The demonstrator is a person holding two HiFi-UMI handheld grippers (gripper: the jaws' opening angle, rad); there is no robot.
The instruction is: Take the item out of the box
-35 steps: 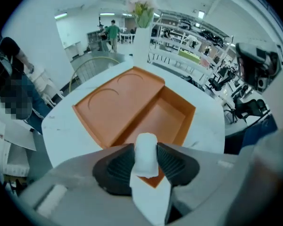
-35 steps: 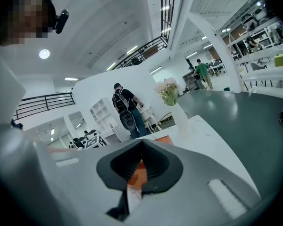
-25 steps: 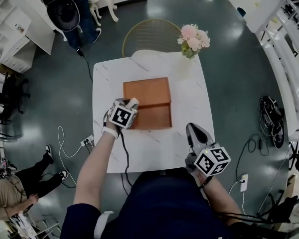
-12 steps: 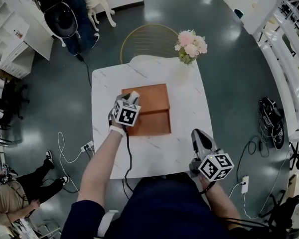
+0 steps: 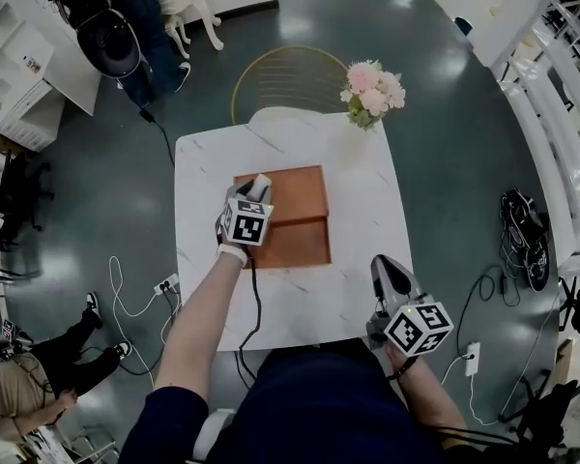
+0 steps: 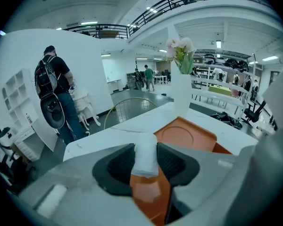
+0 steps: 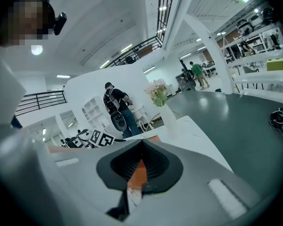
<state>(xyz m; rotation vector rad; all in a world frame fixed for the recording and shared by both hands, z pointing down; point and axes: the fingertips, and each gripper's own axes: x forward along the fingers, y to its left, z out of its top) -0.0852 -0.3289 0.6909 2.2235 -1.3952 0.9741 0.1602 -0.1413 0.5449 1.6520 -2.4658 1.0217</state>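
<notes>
Left gripper (image 5: pixel 255 191) has its jaws partly closed on the white roll-shaped item (image 6: pixel 145 152), pads pressing both sides. It hangs above the 9 o'clock side of the open orange box (image 5: pixel 302 246), mid-table (image 5: pixel 360 222), so the item looks clear of the box. Right gripper (image 5: pixel 386 265) sits at the table's 5 o'clock edge, jaws together on nothing.

Risks, as a judgement:
- The item sticks out past the pads, so a quick swing could slip it back into the box.
- Moving toward 1 o'clock could clip the flower vase (image 5: pixel 371 89).
</notes>
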